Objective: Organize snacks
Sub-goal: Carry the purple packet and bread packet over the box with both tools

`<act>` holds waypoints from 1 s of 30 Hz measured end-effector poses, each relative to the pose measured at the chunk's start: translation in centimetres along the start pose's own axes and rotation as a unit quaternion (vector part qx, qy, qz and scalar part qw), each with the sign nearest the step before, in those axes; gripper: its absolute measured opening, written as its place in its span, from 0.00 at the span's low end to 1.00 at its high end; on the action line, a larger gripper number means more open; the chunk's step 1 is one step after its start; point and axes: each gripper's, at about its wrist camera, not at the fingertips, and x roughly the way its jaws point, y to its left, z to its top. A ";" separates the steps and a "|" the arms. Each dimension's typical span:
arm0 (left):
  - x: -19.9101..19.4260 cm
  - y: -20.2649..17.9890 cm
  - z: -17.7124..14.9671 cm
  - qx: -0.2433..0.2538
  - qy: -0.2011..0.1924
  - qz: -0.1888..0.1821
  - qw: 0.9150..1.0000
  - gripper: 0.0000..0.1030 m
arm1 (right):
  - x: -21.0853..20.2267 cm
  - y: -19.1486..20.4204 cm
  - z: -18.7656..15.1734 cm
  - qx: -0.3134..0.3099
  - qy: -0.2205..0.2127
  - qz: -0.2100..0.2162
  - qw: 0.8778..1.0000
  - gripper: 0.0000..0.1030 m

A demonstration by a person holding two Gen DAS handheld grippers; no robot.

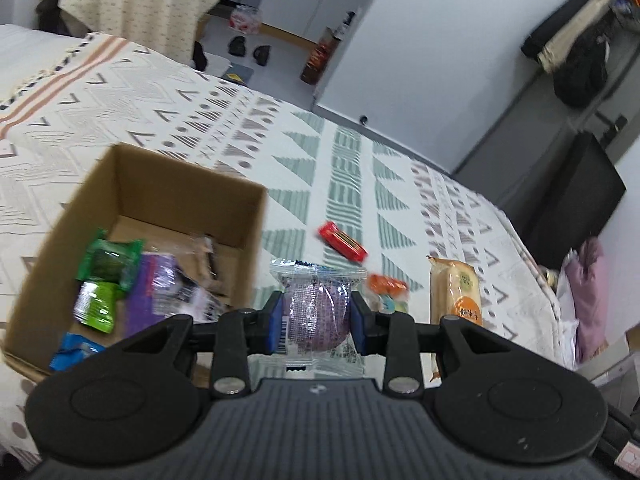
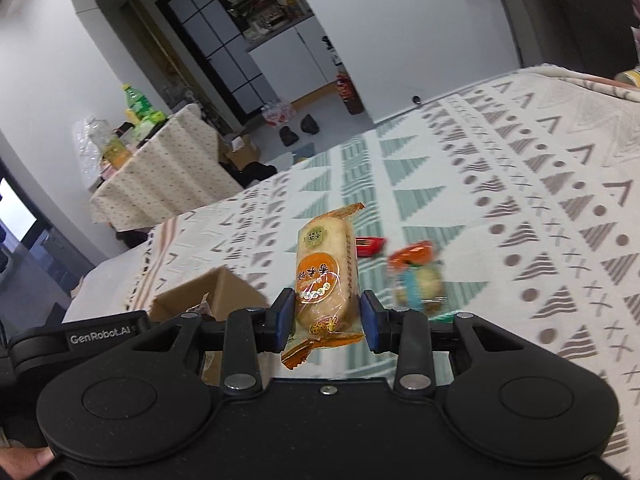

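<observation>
My left gripper [image 1: 318, 318] is shut on a round purple snack [image 1: 318, 312] in a clear wrapper, held just right of the open cardboard box [image 1: 256, 216]. The box holds green packets [image 1: 108, 268], a purple pack and a blue one. My right gripper [image 2: 328, 318] is shut on a long orange rice-cracker pack [image 2: 326, 276], which points away along the fingers. The same pack [image 1: 456, 292] shows at the right in the left wrist view. A red bar [image 1: 344, 240] and an orange-and-blue round snack [image 2: 418, 280] lie loose on the patterned bedspread [image 2: 520, 200].
The box [image 2: 208, 300] and my left gripper's body [image 2: 80, 336] sit at the left in the right wrist view. Beyond the bed's far edge are a cloth-covered table [image 2: 160, 176] with bottles, shoes on the floor and a black case [image 1: 576, 200].
</observation>
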 end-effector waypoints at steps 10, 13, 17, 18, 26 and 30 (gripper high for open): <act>-2.4 3.9 2.6 -0.025 -0.029 0.010 0.999 0.32 | 1.1 5.9 -0.1 -0.022 -0.001 0.021 1.000 0.34; -3.0 4.9 3.2 -0.029 -0.035 0.012 0.999 0.32 | 1.5 7.2 -0.1 -0.025 -0.001 0.025 0.999 0.34; -3.4 6.2 4.4 -0.033 -0.043 0.016 0.998 0.32 | 2.2 8.7 -0.4 -0.028 -0.001 0.030 0.999 0.34; -3.4 6.5 4.7 -0.032 -0.045 0.017 0.998 0.32 | 2.4 9.0 -0.4 -0.028 0.000 0.031 0.999 0.34; -3.3 8.9 6.4 -0.035 -0.047 0.030 0.998 0.32 | 4.1 11.1 -1.0 -0.035 0.009 0.035 0.999 0.34; -3.0 10.0 6.9 -0.048 -0.045 0.031 0.997 0.32 | 5.0 12.0 -1.1 -0.039 0.014 0.037 0.998 0.34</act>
